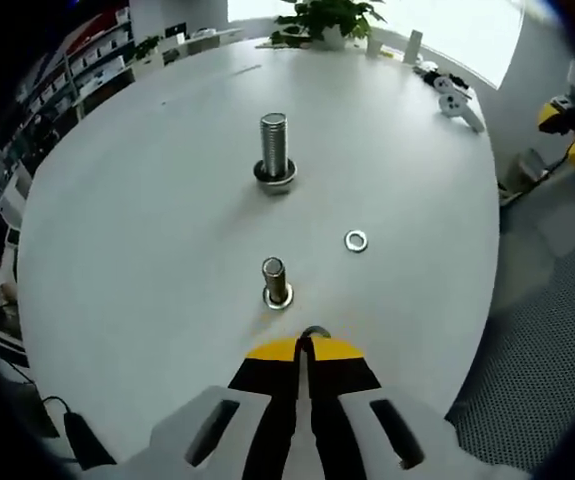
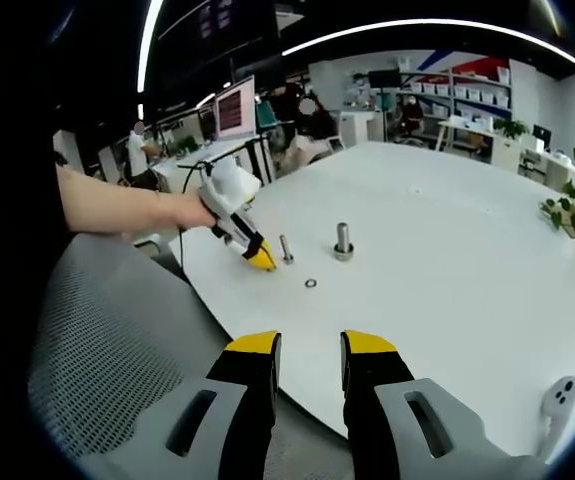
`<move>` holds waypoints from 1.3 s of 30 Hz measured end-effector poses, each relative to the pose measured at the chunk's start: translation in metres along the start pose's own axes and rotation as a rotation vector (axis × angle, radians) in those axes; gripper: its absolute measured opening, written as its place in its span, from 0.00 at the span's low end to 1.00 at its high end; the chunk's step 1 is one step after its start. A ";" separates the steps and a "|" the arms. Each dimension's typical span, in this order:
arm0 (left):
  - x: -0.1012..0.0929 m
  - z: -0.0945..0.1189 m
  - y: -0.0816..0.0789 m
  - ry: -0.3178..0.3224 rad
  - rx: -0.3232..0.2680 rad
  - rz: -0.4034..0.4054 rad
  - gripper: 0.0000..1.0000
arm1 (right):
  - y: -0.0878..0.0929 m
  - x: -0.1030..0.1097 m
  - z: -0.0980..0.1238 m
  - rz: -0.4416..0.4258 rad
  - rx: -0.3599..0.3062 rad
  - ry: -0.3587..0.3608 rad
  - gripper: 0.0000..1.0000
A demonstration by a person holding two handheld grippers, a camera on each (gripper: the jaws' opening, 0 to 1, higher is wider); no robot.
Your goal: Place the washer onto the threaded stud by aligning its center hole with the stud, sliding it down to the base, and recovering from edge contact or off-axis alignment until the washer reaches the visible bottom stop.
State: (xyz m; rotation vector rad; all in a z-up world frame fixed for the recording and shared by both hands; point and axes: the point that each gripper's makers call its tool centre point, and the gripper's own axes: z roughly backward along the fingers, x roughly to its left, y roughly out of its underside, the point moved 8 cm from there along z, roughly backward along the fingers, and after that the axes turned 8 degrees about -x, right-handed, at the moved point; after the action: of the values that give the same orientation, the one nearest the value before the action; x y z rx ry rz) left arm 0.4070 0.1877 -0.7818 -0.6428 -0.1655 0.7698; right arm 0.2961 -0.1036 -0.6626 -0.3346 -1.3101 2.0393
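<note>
The left gripper (image 1: 305, 345) is hovering just short of the small stud (image 1: 274, 281) with its jaws pinched together on what looks like a washer edge, though it's too tiny to call. Another washer (image 1: 356, 240) is lying loose on the white surface (image 1: 147, 200) near the big stud (image 1: 274, 148). The right gripper (image 2: 310, 348) is hanging back off the edge, jaws parted and holding nothing, probably keeping out of the way.

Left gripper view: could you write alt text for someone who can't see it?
The left tool, shut on a washer, hovers near a small stud on a white table. A bigger stud stands beyond, and a loose washer lies to the right.
</note>
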 end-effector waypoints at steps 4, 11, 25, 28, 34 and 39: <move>-0.001 0.007 -0.004 0.000 -0.014 0.005 0.00 | 0.000 0.000 0.000 0.002 0.000 -0.001 0.26; 0.000 0.018 -0.008 -0.008 -0.017 -0.012 0.00 | 0.000 0.000 0.000 0.004 0.002 -0.003 0.26; 0.004 0.041 -0.030 -0.058 -0.137 0.018 0.00 | 0.000 0.000 0.001 0.005 0.000 -0.001 0.26; 0.006 0.040 -0.040 -0.069 -0.151 0.005 0.00 | 0.000 0.001 0.000 0.007 0.002 -0.004 0.26; 0.011 0.029 -0.052 -0.073 -0.130 -0.037 0.00 | 0.000 0.001 0.000 0.009 0.003 -0.006 0.26; 0.011 0.022 -0.051 -0.075 -0.094 -0.072 0.00 | -0.001 0.000 0.000 0.004 -0.002 -0.003 0.26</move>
State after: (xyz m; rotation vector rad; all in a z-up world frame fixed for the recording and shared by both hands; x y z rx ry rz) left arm 0.4368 0.1783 -0.7346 -0.6934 -0.2935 0.7202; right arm 0.2961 -0.1035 -0.6620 -0.3361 -1.3148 2.0427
